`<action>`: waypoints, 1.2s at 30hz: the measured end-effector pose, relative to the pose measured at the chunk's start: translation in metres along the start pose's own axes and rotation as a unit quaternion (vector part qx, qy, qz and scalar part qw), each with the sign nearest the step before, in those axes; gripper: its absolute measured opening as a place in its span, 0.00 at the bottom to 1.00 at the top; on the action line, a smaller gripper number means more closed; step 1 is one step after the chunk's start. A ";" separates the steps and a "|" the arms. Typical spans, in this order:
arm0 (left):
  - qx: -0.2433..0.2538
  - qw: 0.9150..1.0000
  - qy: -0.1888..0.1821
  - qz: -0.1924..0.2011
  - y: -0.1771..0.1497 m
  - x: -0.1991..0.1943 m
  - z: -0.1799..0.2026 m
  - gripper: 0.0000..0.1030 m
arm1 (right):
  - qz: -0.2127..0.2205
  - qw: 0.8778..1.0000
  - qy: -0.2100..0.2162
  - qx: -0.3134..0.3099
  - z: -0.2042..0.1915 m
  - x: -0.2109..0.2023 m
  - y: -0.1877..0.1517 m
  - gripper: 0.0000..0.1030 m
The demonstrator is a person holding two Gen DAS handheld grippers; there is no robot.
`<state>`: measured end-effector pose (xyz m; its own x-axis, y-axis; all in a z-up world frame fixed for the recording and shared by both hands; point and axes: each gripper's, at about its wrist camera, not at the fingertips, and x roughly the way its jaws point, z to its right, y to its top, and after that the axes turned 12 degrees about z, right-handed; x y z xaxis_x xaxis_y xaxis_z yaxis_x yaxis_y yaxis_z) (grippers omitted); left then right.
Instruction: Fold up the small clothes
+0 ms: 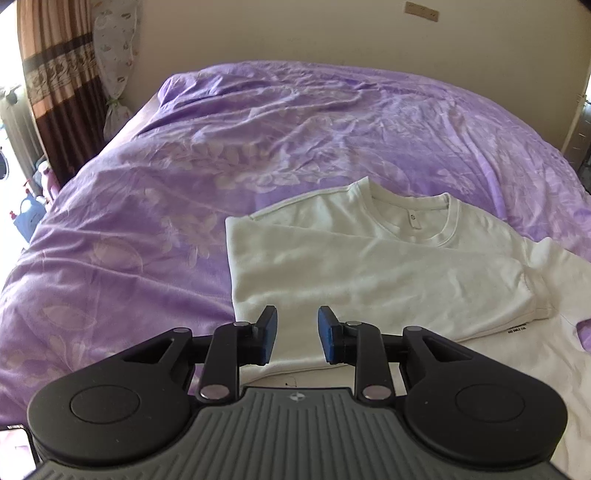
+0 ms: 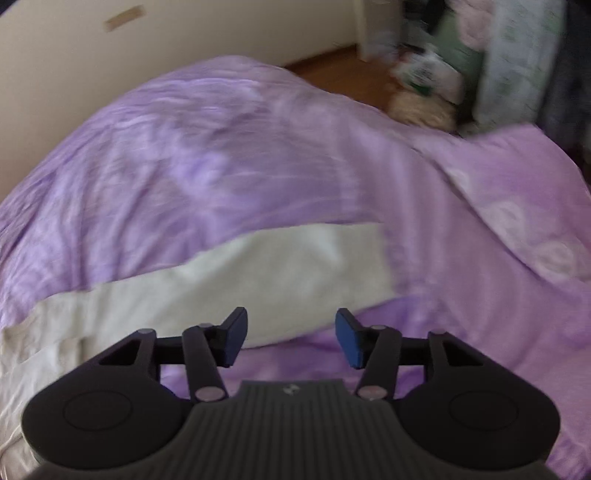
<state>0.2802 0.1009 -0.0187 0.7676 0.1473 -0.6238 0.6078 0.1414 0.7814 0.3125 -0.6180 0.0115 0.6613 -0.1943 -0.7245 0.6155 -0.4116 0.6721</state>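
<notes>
A white T-shirt [image 1: 369,266] lies on the purple floral bedspread [image 1: 184,166], its left side folded over the chest and its round collar toward the far end. My left gripper [image 1: 297,334] hovers above the shirt's lower part, jaws apart with nothing between the blue pads. In the blurred right wrist view the shirt [image 2: 229,291] shows as a pale band across the bedspread [image 2: 258,147]. My right gripper [image 2: 291,338] hangs over the shirt's right edge, jaws wide apart and empty.
A cream wall [image 1: 295,33] runs behind the bed. Brown curtains [image 1: 59,92] and bottles [image 1: 29,218] stand at the left. Wooden floor [image 2: 351,70] and piled bags and clothes [image 2: 480,55] lie beyond the bed's far right corner.
</notes>
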 end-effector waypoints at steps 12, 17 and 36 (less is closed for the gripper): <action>-0.006 0.998 0.052 -0.032 -0.011 0.013 -0.009 0.33 | -0.008 0.977 -0.017 0.211 0.101 0.110 -0.049 0.40; -0.003 0.997 0.069 -0.045 -0.015 0.022 -0.014 0.34 | 0.017 0.970 -0.017 0.242 0.109 0.123 -0.046 0.05; -0.011 0.999 -0.009 0.040 0.011 -0.041 -0.003 0.48 | 0.196 0.950 0.226 -0.088 -0.224 -0.148 0.058 0.01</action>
<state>0.2545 0.0992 0.0159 0.8175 0.1423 -0.5581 0.5394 0.1508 0.8284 0.3465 -0.4133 0.1917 0.9466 0.1157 -0.3009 0.3200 -0.2241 0.9205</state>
